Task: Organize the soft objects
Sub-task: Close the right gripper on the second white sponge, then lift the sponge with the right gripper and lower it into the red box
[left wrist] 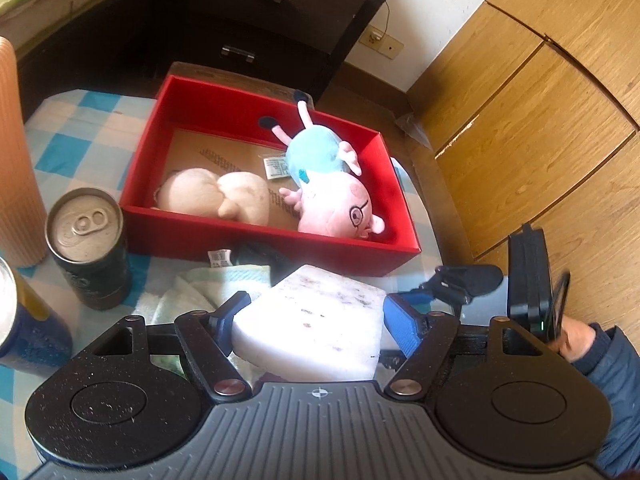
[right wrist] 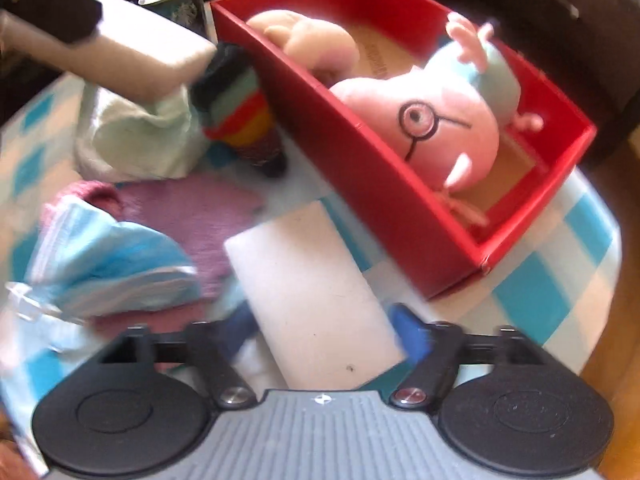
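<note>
Left claw (left wrist: 316, 316), right claw (right wrist: 324, 332): one sponge each; two plushes in box (left wrist: 224, 92).

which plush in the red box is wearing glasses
The pink pig plush in the light blue top, with round glasses drawn on its face. The beige plush beside it shows none.

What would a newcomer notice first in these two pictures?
First the red box on the checkered tablecloth, with a pink pig plush and a beige plush lying inside. Then the white sponge blocks: one between the left gripper's fingers, another between the right gripper's.
</note>
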